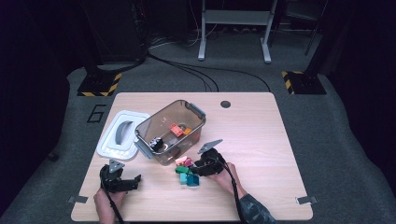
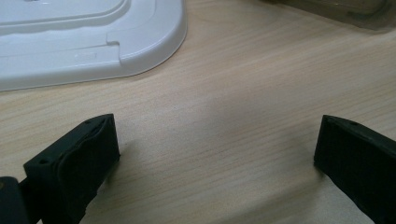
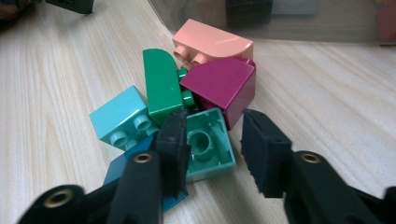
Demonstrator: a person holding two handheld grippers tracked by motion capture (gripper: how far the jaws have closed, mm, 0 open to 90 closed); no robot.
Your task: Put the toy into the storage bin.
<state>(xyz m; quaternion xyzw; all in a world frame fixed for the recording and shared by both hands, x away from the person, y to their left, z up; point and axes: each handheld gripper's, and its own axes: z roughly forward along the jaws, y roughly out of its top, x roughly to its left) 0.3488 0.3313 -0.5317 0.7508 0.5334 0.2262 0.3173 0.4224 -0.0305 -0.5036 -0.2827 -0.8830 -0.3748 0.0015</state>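
The right gripper (image 3: 212, 151) is sitting low over a small heap of toy building blocks near the middle of the wooden table (image 1: 252, 140), just on the near side of the clear plastic bin (image 1: 170, 130). Its jaws are closing in on a mint-green block (image 3: 208, 144) that is lying tipped over, its hollow underside facing up and toward the gripper; the left pad is touching the block's left edge, while the right pad is standing a little off its right edge, so the block is sitting between the jaws rather than being firmly pinched. The block is squarish, with no clear long axis.

Around it, a dark green curved block (image 3: 161, 86) is standing with its long axis running near to far, a magenta block (image 3: 222, 84) is leaning just to the right, a peach block (image 3: 212, 44) is lying farther off against the bin wall, a light blue block (image 3: 121, 116) is lying to the left with studs facing the gripper, and a darker blue block (image 3: 121, 170) is lying beneath the left jaw.

The left gripper (image 2: 215, 154) is resting at the near left of the table, jaws spread wide over bare wood, near the white lid (image 2: 88, 42).
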